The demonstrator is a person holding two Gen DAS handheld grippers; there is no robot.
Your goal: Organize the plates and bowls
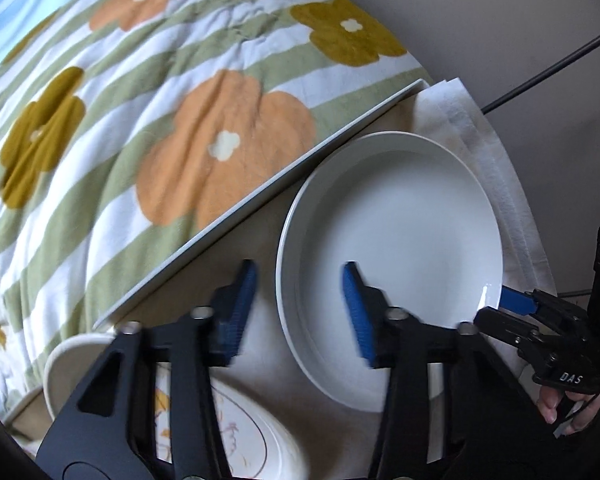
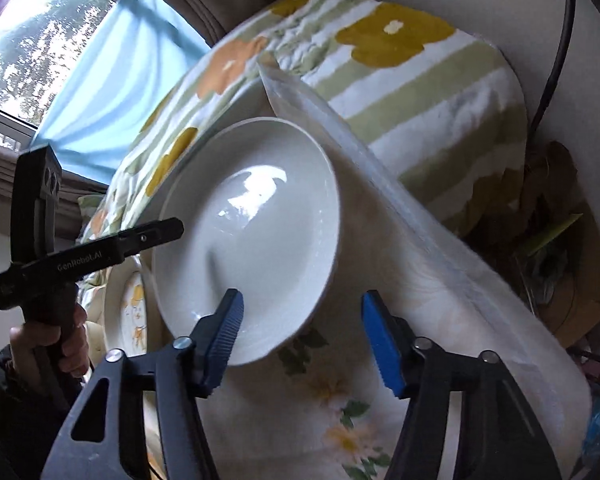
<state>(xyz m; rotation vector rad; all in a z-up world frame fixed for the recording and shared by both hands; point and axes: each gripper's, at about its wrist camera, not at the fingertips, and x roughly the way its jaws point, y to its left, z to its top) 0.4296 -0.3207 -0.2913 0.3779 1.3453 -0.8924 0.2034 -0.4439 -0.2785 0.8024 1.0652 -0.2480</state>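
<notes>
While both parted claws, left (image 1: 300,286) and right (image 2: 302,314), straddle opposite plate (image 1: 400,248) rims, neither seemingly grips.

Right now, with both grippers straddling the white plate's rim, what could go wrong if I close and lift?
1. The left gripper and right gripper each straddle the rim of the white plate from opposite sides; uneven lifting could tilt the glossy plate so that it slips out.
2. The patterned plate and cream bowl sit close beside it, so a swing could knock them.
3. The plate rests on loose cloth, which may drag.
</notes>
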